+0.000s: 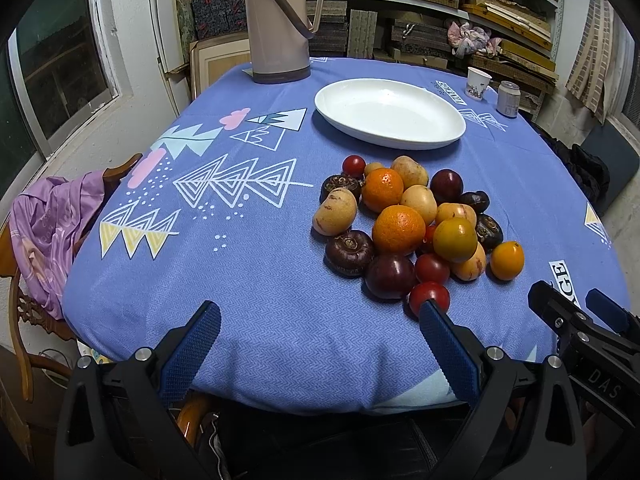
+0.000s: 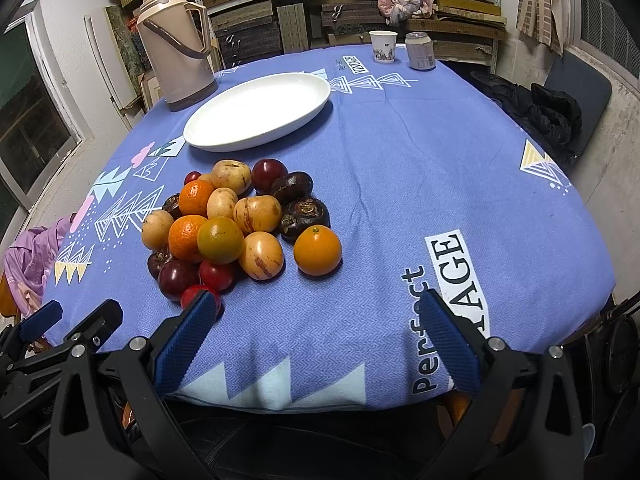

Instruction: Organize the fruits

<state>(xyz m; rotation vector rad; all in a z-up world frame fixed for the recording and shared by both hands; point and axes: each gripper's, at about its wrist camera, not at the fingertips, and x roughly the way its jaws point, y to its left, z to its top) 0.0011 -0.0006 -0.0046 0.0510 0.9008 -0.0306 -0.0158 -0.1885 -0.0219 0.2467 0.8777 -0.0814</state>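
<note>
Because both tongs, left [image 1: 320, 320] and right [image 2: 320, 310], gape empty, nudging the fruit pile [image 1: 412, 224] could roll pieces off the counter [image 1: 248, 280].

surface [image 1: 280, 280]: periwinkle-blue herringbone cloth printed with white-outlined triangle trees, pale teal and yellow zigzags, pink clouds, white dots, black-and-white lettering
plate [image 1: 390, 138]: plain glossy white
fruit pile [image 1: 404, 224]: bright oranges, tan-yellow fruits with faint purple streaks, dark maroon plums, brown-black ridged bulbs, red tomatoes
lone citrus [image 2: 318, 251]: deep orange-yellow
greenish citrus [image 2: 221, 240]: yellow-orange shading to green
thermos [image 1: 278, 20]: beige with brown handle and base
paper cup [image 2: 383, 47]: white with a small coloured print
can [image 2: 420, 51]: silver-grey
fingers [image 1: 192, 350]: blue textured pads on black frames
draped cloth [image 1: 44, 224]: lilac
</note>
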